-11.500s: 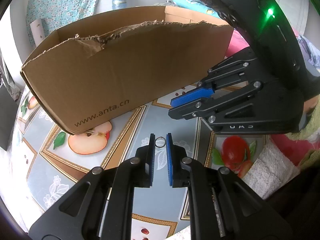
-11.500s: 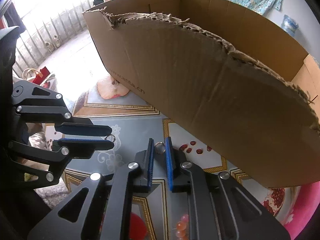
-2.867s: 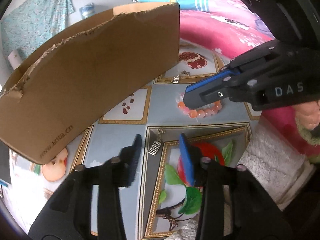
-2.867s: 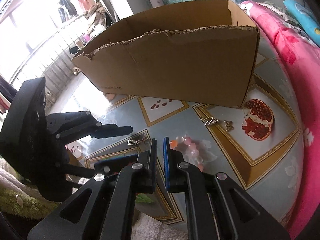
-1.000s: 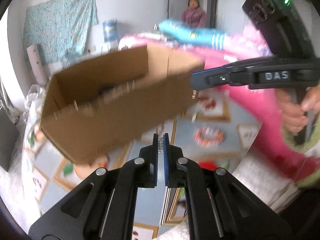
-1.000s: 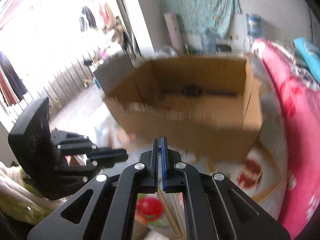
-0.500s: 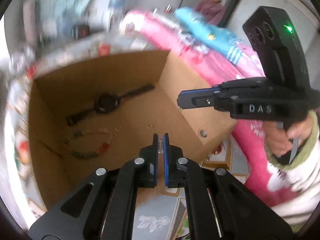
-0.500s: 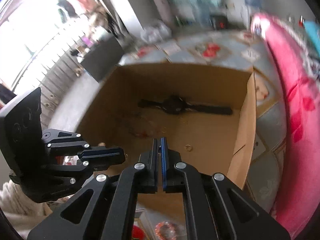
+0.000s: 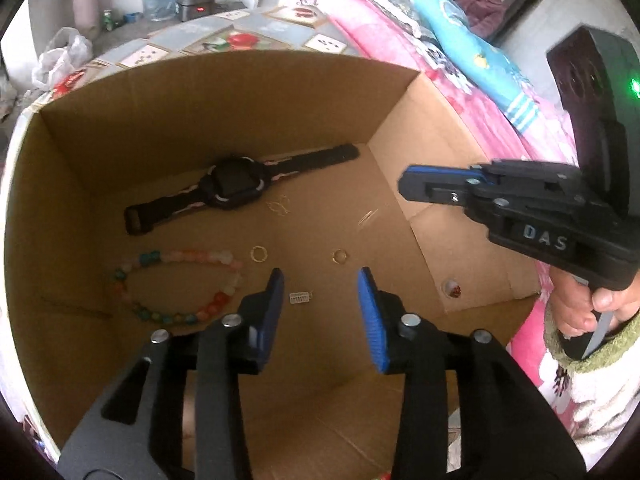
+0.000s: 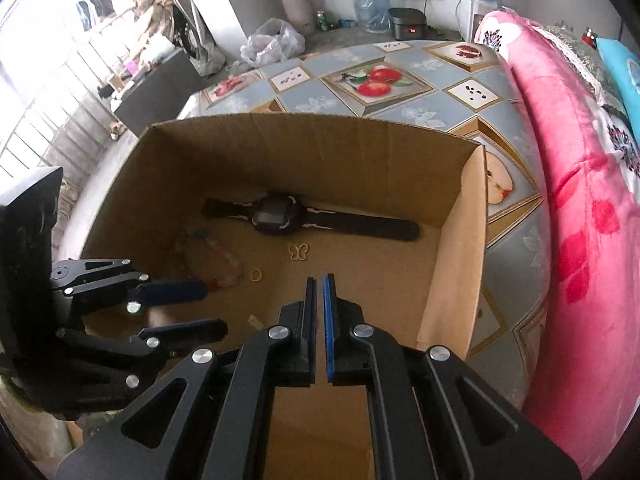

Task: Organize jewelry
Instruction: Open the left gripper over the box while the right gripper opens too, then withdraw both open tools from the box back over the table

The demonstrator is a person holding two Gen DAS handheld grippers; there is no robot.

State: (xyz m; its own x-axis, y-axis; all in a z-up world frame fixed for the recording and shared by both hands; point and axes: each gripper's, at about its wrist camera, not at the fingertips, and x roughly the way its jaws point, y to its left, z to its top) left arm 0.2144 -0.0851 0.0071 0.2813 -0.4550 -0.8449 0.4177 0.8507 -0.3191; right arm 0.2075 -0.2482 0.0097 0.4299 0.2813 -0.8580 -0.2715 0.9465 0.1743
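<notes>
Over the cardboard box (image 9: 208, 92), the left wrist view shows the left claw (image 9: 320, 286) with its jaws just opened, a small silver charm (image 9: 300, 298) lying loose on the box floor between them. A black watch (image 9: 236, 188), a bead bracelet (image 9: 176, 284) and 2 gold rings (image 9: 259, 254) lie beyond. From the right wrist view, the right claw (image 10: 319, 284) hangs above the same box (image 10: 460, 240), pressed together, empty, on the table (image 10: 400, 92).

black watch (image 9: 234, 186), brown cardboard box (image 9: 208, 96)
</notes>
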